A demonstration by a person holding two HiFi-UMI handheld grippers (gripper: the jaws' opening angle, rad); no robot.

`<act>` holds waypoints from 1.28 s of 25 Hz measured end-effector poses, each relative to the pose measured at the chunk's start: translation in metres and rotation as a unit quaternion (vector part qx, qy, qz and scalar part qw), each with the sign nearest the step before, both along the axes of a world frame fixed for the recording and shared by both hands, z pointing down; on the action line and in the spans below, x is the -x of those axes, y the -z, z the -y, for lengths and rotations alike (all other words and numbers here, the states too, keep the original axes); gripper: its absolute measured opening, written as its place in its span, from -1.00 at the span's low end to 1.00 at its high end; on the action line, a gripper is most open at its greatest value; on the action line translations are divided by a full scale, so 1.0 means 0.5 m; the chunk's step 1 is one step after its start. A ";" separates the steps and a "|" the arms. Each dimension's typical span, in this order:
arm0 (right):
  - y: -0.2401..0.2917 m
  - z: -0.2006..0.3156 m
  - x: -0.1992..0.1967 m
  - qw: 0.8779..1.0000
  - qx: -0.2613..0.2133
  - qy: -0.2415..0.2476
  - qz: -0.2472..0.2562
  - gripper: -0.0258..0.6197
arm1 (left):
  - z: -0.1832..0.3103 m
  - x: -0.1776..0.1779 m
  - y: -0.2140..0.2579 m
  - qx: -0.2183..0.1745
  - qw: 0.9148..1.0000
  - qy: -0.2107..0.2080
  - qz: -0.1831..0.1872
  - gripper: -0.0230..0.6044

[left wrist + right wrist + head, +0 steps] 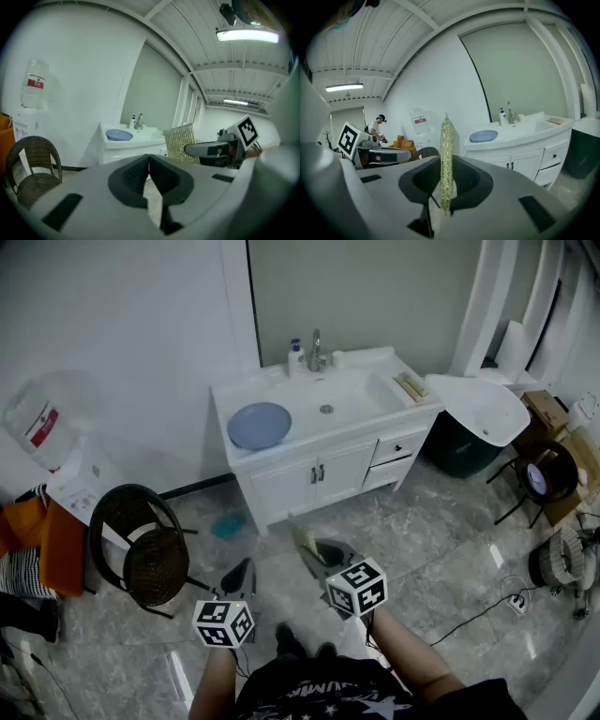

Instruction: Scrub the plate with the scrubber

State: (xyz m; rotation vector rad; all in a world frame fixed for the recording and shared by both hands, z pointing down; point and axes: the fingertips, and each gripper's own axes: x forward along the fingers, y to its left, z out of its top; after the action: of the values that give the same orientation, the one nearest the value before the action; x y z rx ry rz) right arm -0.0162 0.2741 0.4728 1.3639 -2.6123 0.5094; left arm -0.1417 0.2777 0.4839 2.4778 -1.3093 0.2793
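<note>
Left gripper [148,158]: jaws pressed together, nothing between them. Right gripper [446,161]: jaws clamped on the scrubber [446,136], a thin glittery yellow-green pad. In the right gripper view it is seen edge-on and upright, sticking out above the jaw tips. In the left gripper view its flat sparkly face shows, pinched at the tip of the right gripper.

Head view: both grippers are held low in front of the person, side by side, over the grey marble floor [441,549]. Both are well apart from the vanity [309,474] and point roughly toward it. Neither touches anything on it.

Plate [260,425]: blue, round, lying flat on the white vanity top at its left end, just left of the basin [352,399]. Nothing is on the plate.

A faucet [317,351] stands behind the basin with a soap bottle [296,354] just to its left. A dark wicker chair [141,545] stands on the floor left of the vanity, and a water dispenser [56,442] stands against the left wall beyond it. A small teal thing [228,524] lies on the floor near the vanity's left foot; what it is cannot be made out.

Another person [377,125] is far in the background of the right gripper view.
</note>
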 end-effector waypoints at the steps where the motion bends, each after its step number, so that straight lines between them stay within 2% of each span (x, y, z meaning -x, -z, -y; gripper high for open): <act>1: -0.001 -0.004 0.002 1.000 0.001 0.002 0.002 -0.70 | -0.006 0.003 0.001 0.000 1.000 0.004 0.001 -0.87; 18: -0.016 -0.080 -0.024 1.000 0.008 -0.007 0.008 -0.70 | -0.090 -0.008 -0.011 0.018 0.999 0.024 -0.012 -0.87; 22: -0.028 -0.102 -0.039 1.000 0.009 -0.006 0.011 -0.70 | -0.106 -0.008 -0.010 0.016 0.999 0.035 -0.025 -0.87; 32: -0.043 -0.093 -0.051 1.000 0.014 -0.009 0.011 -0.70 | -0.094 -0.009 -0.037 0.031 0.998 0.036 -0.035 -0.87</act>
State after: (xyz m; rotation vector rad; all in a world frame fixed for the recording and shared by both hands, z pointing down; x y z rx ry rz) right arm 0.0091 0.3205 0.4943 1.3827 -2.6022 0.5640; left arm -0.1370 0.3247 0.5022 2.3616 -1.3387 0.2102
